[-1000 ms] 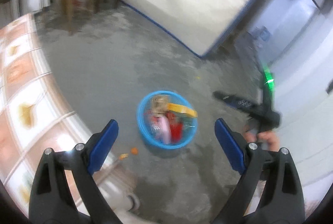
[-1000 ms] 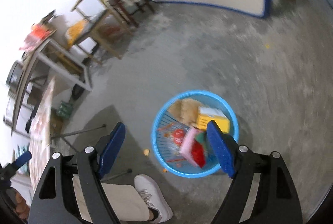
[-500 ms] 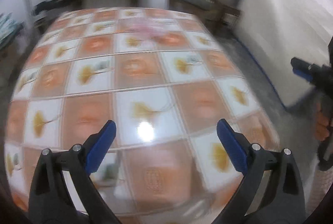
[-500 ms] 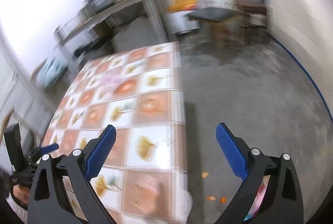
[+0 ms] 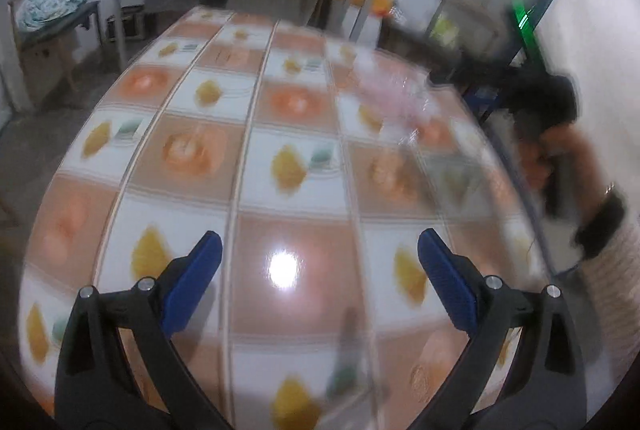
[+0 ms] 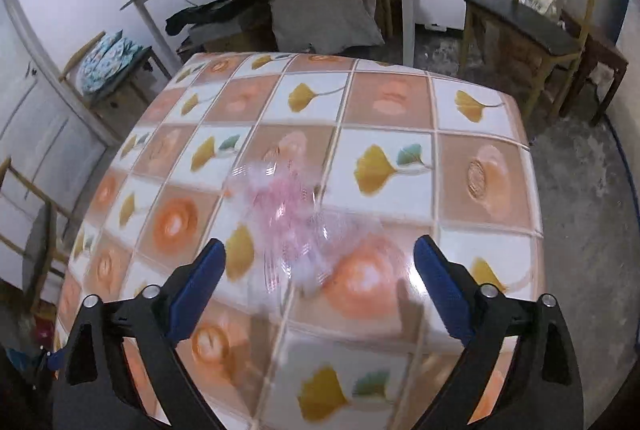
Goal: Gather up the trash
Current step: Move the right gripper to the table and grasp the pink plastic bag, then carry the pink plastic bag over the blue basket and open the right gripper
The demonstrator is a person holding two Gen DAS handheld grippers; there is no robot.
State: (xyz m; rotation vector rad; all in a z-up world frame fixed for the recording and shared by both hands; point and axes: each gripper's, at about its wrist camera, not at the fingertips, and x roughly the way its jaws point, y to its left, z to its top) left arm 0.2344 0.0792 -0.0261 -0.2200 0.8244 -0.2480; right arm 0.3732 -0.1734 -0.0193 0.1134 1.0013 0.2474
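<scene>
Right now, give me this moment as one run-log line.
left claw: open, empty | right claw: open, empty | next trash: clear pink plastic wrapper on tiled table, ahead of right claw

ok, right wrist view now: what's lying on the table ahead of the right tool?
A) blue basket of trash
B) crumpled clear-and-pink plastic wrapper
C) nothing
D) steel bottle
B: a crumpled clear-and-pink plastic wrapper lies on the tiled table, ahead of the open, empty right tool.

Glossy tablecloth (image 6: 472, 134) (plastic-looking), crinkled clear wrapper (image 6: 292, 214)
</scene>
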